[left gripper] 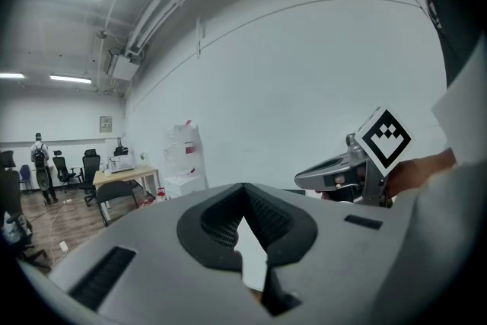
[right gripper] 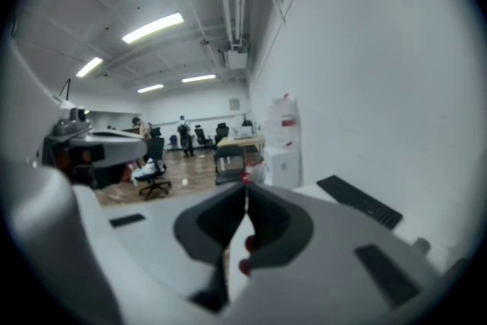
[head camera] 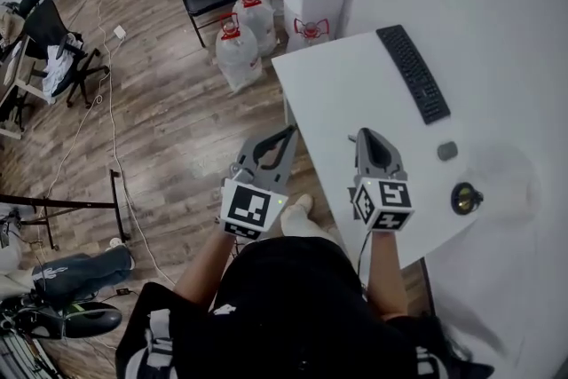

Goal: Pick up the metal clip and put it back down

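grippers both held out empty, jaws pressed together: the left gripper (head camera: 288, 134) hangs over the wood floor (head camera: 169, 129) just off the edge of the white table (head camera: 337, 80), the right gripper (head camera: 365, 136) above the tabletop. the metal clip (head camera: 447, 151), small and grey, lies on the table between the keyboard (head camera: 413, 71) and a dark round object (head camera: 465, 198), apart from both grippers.

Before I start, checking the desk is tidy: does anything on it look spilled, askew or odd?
Nothing stands out. On the table the keyboard lies flat, and a small grey object and a round dark object sit apart.
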